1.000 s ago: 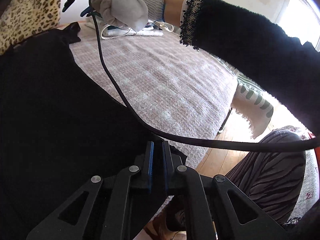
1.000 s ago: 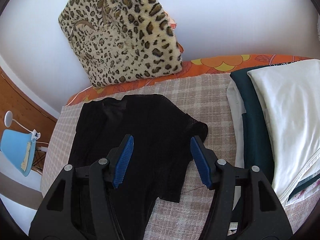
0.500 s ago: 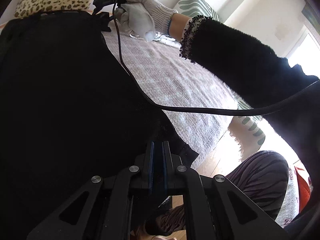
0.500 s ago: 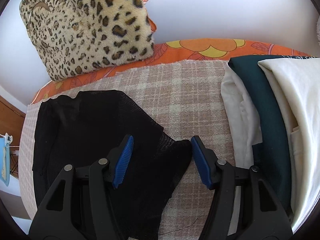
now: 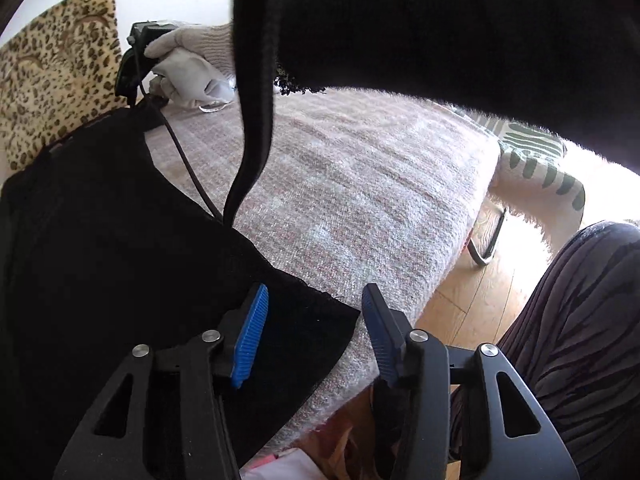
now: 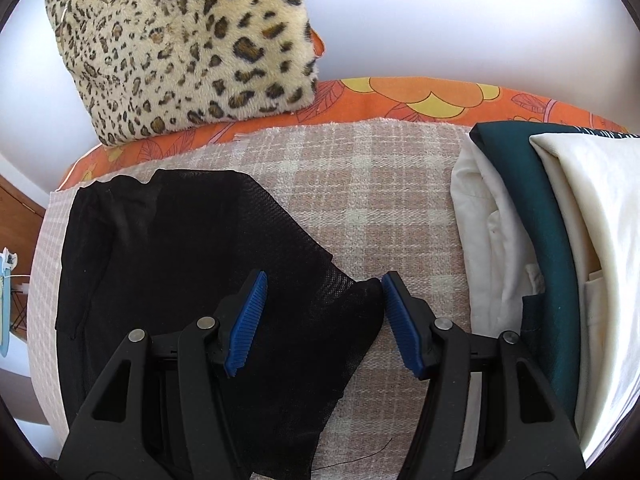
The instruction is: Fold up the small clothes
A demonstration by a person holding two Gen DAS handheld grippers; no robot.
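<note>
The black mesh garment (image 6: 192, 272) runs under the right gripper's arms and off the bottom edge. Right of the jaws, the folded stack (image 6: 560, 240) is cut off.

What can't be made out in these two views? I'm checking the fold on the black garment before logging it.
- Black garment: its near edge is hidden in the right wrist view by the right tongs; in the left wrist view the left edge cuts it off.
- Folded stack: the right edge cuts it off, so the item count is unclear.
- Gloved hand: a black sleeve covers its wrist in the left wrist view.
</note>
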